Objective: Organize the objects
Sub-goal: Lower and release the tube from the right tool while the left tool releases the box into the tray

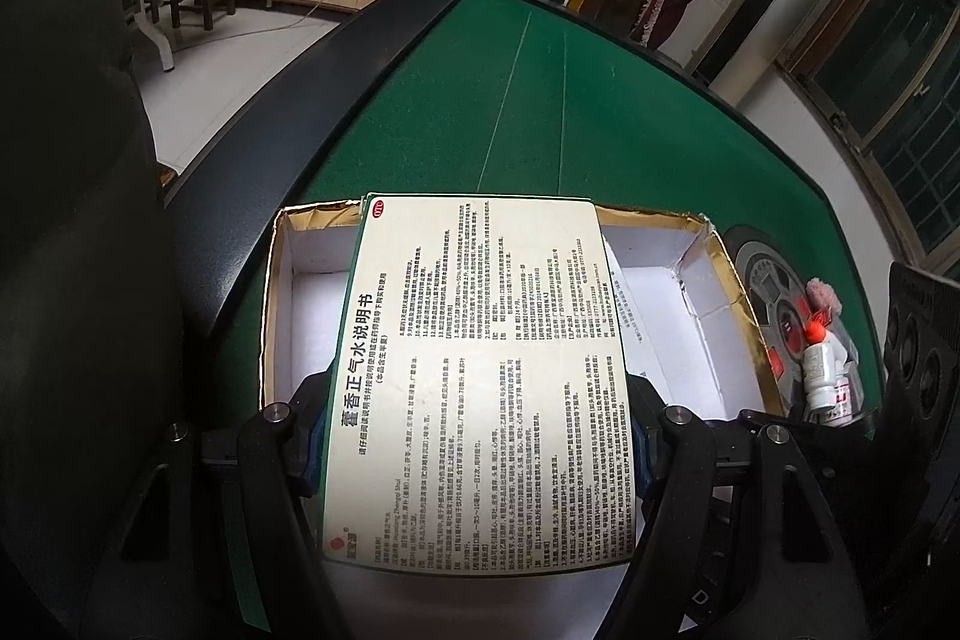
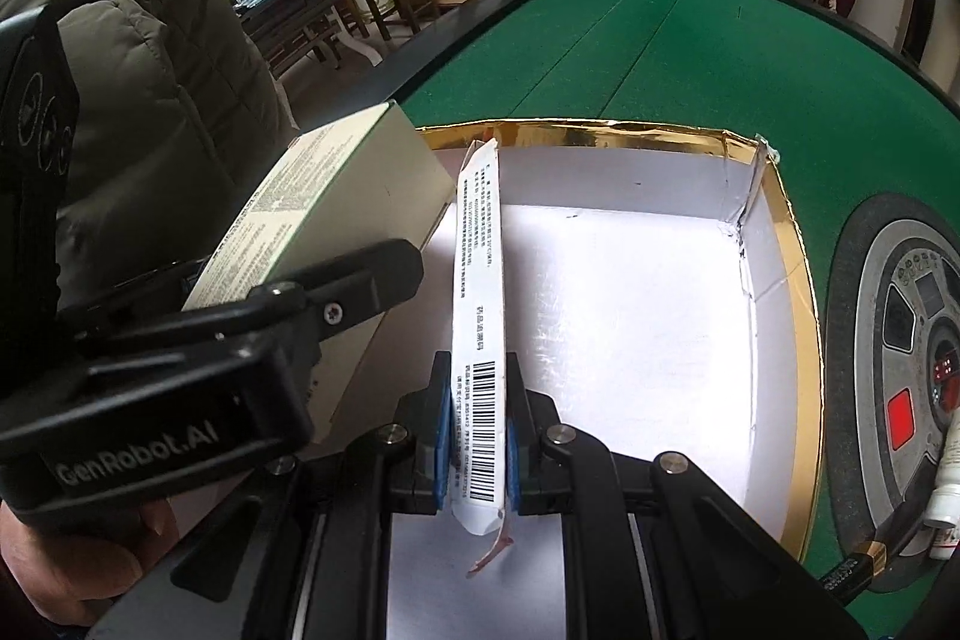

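1. While the left gripper (image 1: 480, 454) clamps a large medicine box (image 1: 480, 376) by its sides, the box hangs over the open tray (image 1: 273, 292), printed face up.
2. The right gripper (image 2: 477, 436) is closed on a thin white carton (image 2: 480, 280), held on edge above the tray's (image 2: 786, 244) white floor.
3. The tray sits on the green table (image 1: 600, 112).
4. A small bottle (image 1: 825, 376) lies on the table's round panel (image 1: 774, 298), just beside the tray.
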